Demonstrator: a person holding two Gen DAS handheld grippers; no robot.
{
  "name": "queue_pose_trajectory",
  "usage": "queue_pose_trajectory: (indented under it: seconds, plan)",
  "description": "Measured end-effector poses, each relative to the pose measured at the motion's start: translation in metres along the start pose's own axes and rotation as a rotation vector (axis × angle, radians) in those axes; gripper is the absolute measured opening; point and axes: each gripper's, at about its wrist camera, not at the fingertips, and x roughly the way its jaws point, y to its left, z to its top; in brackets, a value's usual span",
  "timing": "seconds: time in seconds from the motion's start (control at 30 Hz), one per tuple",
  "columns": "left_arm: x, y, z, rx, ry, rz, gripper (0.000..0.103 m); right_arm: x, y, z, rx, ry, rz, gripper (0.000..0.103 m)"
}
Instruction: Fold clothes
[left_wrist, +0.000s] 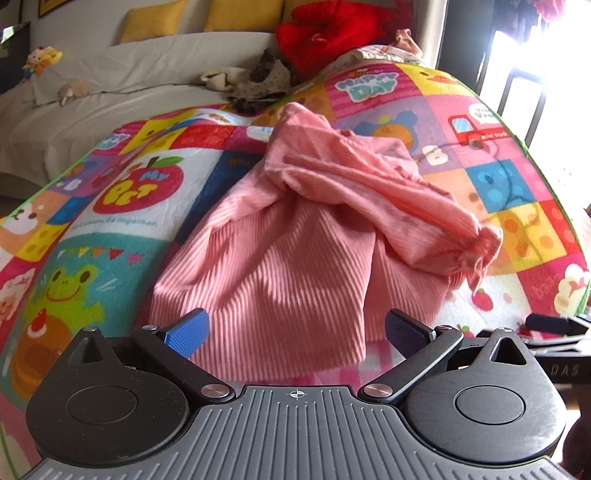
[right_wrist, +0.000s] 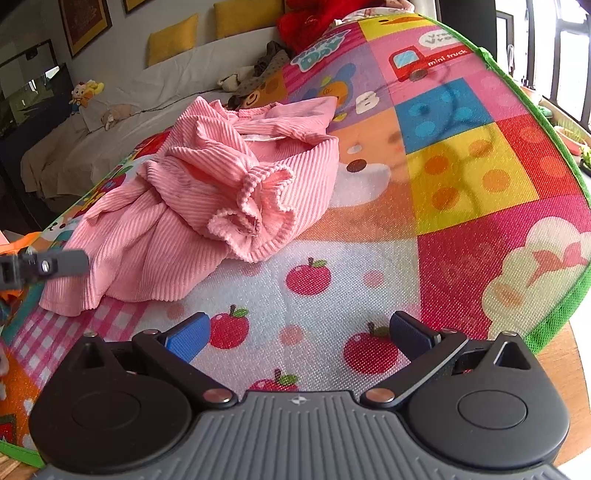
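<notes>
I am looking over a white sofa (left_wrist: 110, 85) at the back of the room, with yellow cushions (left_wrist: 155, 18) against its backrest and a red plush item (left_wrist: 325, 26) at its end. In front of it a bright cartoon-print play mat (right_wrist: 461, 177) is covering the surface I am working on; a wooden edge is showing under its near right corner in the right wrist view, so it may be a bench, but I cannot tell.

The pink ribbed garment (left_wrist: 280, 258) is lying crumpled on the mat, one sleeve with a frilled cuff (right_wrist: 255, 199) draped across the body. It is sitting just beyond my left gripper (left_wrist: 295, 332), whose fingers are spread wide and gripping nothing, the hem lying between and just ahead of them.

My right gripper (right_wrist: 299, 332) is hovering over the apple-print patch of mat to the garment's right, fingers likewise released and empty, apart from the cloth. A small stuffed toy (right_wrist: 85, 92) is perched on the sofa.
</notes>
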Motion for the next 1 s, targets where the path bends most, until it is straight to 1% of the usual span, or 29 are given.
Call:
queue_pose_trajectory:
  seconds: [0.03,0.13,0.23,0.3,0.4,0.43,0.5,0.53,0.57,0.6,0.67,0.77,0.8,0.83,0.9,1.0]
  plan:
    - [0.001,0.0,0.008,0.011,-0.013,-0.019,0.103,0.001,0.002,0.001,-0.009,0.009,-0.01,0.103]
    - [0.01,-0.001,0.027,0.054,-0.04,-0.029,0.103,0.004,0.007,0.003,-0.039,0.037,-0.032,0.103]
    - [0.028,0.003,0.042,0.069,-0.024,-0.051,0.103,0.007,0.01,0.007,-0.095,0.067,-0.032,0.103]
    - [0.038,0.008,0.047,0.076,-0.008,-0.076,0.103,0.007,0.009,0.012,-0.114,0.071,-0.012,0.103]
    - [0.053,0.016,0.051,0.098,0.006,-0.104,0.103,-0.005,0.003,0.028,-0.098,-0.008,0.015,0.103]
    - [0.059,0.019,0.051,0.108,0.009,-0.104,0.103,-0.01,0.0,0.036,-0.079,-0.061,0.016,0.103]
    - [0.071,0.022,0.052,0.12,0.022,-0.103,0.103,-0.016,-0.011,0.052,-0.013,-0.158,0.042,0.103]
    - [0.079,0.024,0.053,0.126,0.034,-0.103,0.103,-0.013,-0.019,0.061,0.031,-0.183,0.075,0.103]
    - [0.085,0.024,0.054,0.128,0.044,-0.106,0.103,-0.006,-0.027,0.07,0.069,-0.183,0.111,0.103]
    - [0.092,0.026,0.055,0.125,0.053,-0.102,0.103,0.005,-0.032,0.079,0.095,-0.166,0.122,0.103]
    - [0.104,0.029,0.058,0.111,0.066,-0.093,0.103,0.025,-0.038,0.094,0.122,-0.137,0.095,0.103]
    - [0.109,0.034,0.063,0.09,0.063,-0.081,0.103,0.048,-0.036,0.108,0.101,-0.126,0.083,0.102]
    - [0.108,0.036,0.064,0.087,0.06,-0.079,0.103,0.055,-0.035,0.112,0.091,-0.121,0.081,0.098]
    - [0.107,0.039,0.065,0.085,0.057,-0.077,0.103,0.06,-0.032,0.115,0.081,-0.118,0.077,0.091]
    - [0.102,0.043,0.066,0.093,0.042,-0.074,0.103,0.07,-0.03,0.119,0.065,-0.113,0.069,0.087]
    - [0.099,0.051,0.066,0.107,0.025,-0.06,0.103,0.085,-0.027,0.124,0.047,-0.103,0.06,0.085]
